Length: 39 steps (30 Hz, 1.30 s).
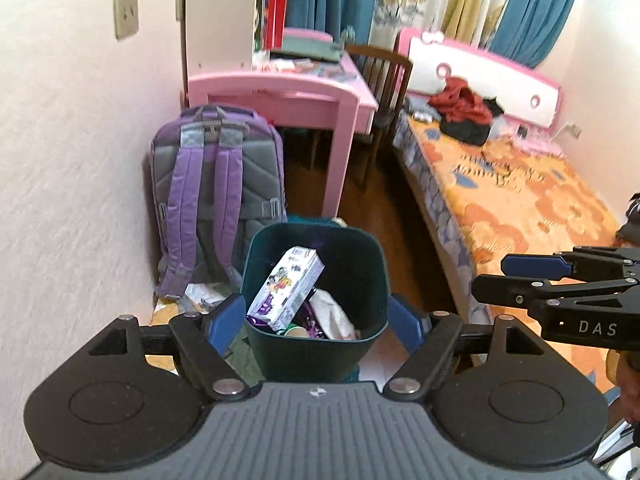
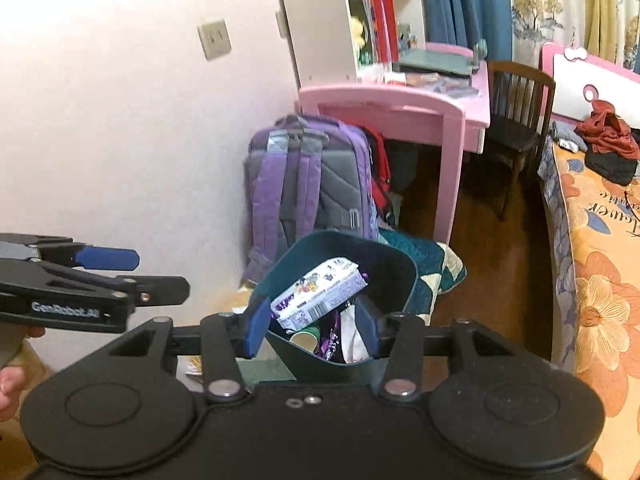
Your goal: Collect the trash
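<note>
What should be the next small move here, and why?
Probably turn toward the litter on the floor beside the purple backpack. Both claws, left and right, look open and empty, and the bin already holds the carton.

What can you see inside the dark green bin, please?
In the bin: a purple-and-white carton on top, a purple wrapper, white paper and a cup. Anything beneath is covered.

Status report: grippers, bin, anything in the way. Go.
Left gripper open, empty. Right gripper open, empty. Bin on floor, holds carton and wrappers. Backpack just behind bin; nothing blocking.
</note>
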{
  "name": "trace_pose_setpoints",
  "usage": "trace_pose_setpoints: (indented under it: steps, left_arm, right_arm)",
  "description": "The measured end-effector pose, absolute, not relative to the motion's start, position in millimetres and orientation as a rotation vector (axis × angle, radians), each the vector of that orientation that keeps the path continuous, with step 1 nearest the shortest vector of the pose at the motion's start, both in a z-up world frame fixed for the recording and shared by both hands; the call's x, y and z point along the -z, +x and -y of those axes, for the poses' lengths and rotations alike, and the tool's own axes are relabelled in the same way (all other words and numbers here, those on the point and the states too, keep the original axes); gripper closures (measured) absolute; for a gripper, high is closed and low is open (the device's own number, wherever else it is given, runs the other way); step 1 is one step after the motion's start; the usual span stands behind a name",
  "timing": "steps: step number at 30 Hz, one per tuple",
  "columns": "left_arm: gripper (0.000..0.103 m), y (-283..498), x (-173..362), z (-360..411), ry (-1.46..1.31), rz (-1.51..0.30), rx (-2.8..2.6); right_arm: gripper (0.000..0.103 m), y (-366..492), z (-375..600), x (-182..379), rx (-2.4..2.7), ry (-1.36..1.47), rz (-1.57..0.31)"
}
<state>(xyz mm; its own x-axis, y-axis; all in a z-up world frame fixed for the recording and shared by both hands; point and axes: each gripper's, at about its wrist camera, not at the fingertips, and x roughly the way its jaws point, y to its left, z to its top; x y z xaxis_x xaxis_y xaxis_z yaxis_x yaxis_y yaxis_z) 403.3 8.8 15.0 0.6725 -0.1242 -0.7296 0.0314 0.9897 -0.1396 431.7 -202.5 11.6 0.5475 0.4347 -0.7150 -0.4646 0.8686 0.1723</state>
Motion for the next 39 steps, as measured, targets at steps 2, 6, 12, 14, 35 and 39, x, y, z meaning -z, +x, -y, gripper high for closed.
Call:
trace_pose_setpoints:
  steps: [2, 6, 12, 14, 35, 39]
  left_arm:
    - [0.025, 391.0, -23.9, -6.8, -0.120, -0.807, 0.092]
    - [0.025, 369.0, -36.9, -4.5, -0.118, -0.770, 0.083]
    - [0.023, 342.0, -50.5, -6.2, -0.144, -0.730, 0.052]
    - [0.023, 335.4, -52.8, -7.8, -0.154, -0.723, 0.043]
    - [0.010, 313.9, -59.3, -5.3, -0.179, -0.684, 0.047]
    - [0.010, 314.9, -59.3, -6.6, -0.179, -0.686, 0.042]
  right_arm:
    - [0.048, 422.6, 209.5, -20.9, -0.531, -0.022, -0.818]
    - [0.041, 400.7, 222.1, -37.7, -0.527, 0.003, -0.767]
    - [0.028, 369.0, 233.7, -53.7, -0.527, 0.020, -0.702]
    - [0.023, 360.7, 235.6, -55.7, -0.528, 0.019, -0.693]
    - [0.000, 322.6, 228.1, -59.3, -0.460, 0.074, -0.606]
    - [0.000, 322.5, 228.1, -59.4, -0.448, 0.085, -0.596]
